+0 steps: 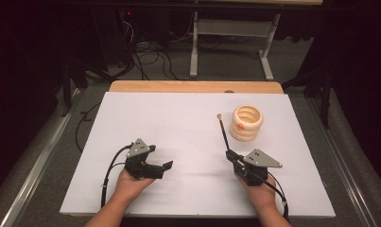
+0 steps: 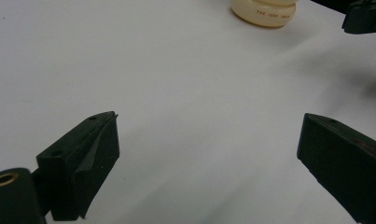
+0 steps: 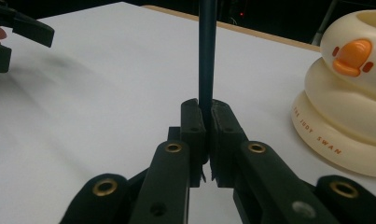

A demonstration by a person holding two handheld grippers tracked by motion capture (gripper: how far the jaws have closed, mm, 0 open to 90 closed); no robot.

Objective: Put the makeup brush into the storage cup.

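A thin dark stick with a small tan tip points away from me toward the far side of the white board. My right gripper is shut on its near end. In the right gripper view the stick rises from between the closed pads of the right gripper. A cream coiled swan-shaped holder with an orange beak stands just right of the stick's tip. My left gripper rests at the near left, open, pointing right. Nothing lies between the wide-apart jaws of the left gripper.
The board lies on a wooden table. The holder bears small printed lettering. The left gripper view shows the holder far off and the right gripper at the top right. Cables and a table frame stand on the floor behind.
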